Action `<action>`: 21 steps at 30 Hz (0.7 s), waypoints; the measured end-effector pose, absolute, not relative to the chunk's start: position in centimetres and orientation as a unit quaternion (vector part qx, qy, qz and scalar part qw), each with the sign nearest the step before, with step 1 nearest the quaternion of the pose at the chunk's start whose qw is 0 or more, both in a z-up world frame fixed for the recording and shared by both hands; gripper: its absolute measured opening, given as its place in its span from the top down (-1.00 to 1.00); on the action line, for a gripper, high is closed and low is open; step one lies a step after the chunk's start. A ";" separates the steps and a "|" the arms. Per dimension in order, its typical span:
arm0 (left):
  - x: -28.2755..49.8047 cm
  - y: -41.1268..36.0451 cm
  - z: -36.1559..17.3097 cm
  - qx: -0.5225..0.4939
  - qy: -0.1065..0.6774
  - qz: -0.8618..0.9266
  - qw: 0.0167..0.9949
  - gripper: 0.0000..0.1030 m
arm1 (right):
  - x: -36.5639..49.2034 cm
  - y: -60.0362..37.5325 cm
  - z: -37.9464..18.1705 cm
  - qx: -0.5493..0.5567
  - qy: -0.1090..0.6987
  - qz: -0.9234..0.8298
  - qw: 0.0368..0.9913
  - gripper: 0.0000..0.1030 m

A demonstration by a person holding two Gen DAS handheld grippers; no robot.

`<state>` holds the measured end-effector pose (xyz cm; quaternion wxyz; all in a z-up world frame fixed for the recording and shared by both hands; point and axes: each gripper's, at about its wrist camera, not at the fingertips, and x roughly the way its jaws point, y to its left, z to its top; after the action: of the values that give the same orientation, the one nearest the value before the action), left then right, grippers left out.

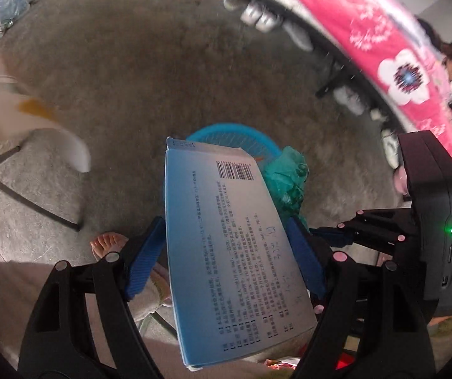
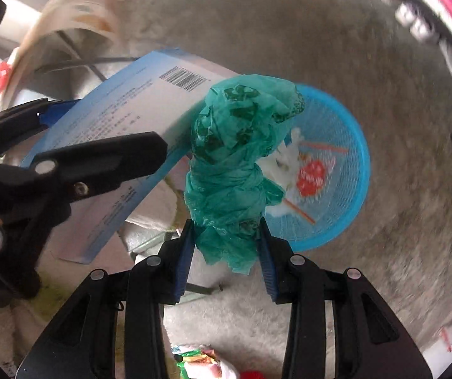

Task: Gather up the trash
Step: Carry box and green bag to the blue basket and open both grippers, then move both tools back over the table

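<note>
left gripper (image 1: pixel 226 249): clamped on box (image 1: pixel 226 246), frame centre | right gripper (image 2: pixel 226 252): pinching green bag (image 2: pixel 235 170), centre | both held over blue basket (image 2: pixel 352 189), centre-right, likely for dropping in

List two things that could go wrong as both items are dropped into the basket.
1. The flat blue printed carton in the left gripper is about as long as the round blue mesh basket is wide, so it might catch the rim.
2. The crumpled green plastic bag in the right gripper may cling or drift aside.
</note>
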<state>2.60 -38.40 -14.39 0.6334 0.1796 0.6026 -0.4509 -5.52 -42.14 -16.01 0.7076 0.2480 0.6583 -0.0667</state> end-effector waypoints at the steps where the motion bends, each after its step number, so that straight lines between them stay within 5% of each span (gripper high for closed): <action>1: 2.5 -39.1 -15.4 0.187 0.604 -0.450 0.631 -0.43 | -5.3 -42.5 -17.0 0.255 0.663 -0.070 0.701 0.27; 6: 3.2 -41.9 -19.8 0.192 0.619 -0.443 0.620 -0.46 | -4.7 -45.1 -21.5 0.291 0.674 -0.089 0.673 0.24; 11: 3.8 -44.0 -23.2 0.199 0.629 -0.432 0.615 -0.51 | -4.6 -47.7 -25.5 0.317 0.683 -0.126 0.646 -0.07; 21: 3.4 -44.1 -21.8 0.189 0.603 -0.452 0.629 -0.61 | -4.7 -49.0 -25.9 0.310 0.673 -0.153 0.654 -0.20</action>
<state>3.44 -44.14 -21.80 0.6293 0.1886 0.6031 -0.4524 -4.74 -49.00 -25.87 0.6535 0.3097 0.6734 -0.1533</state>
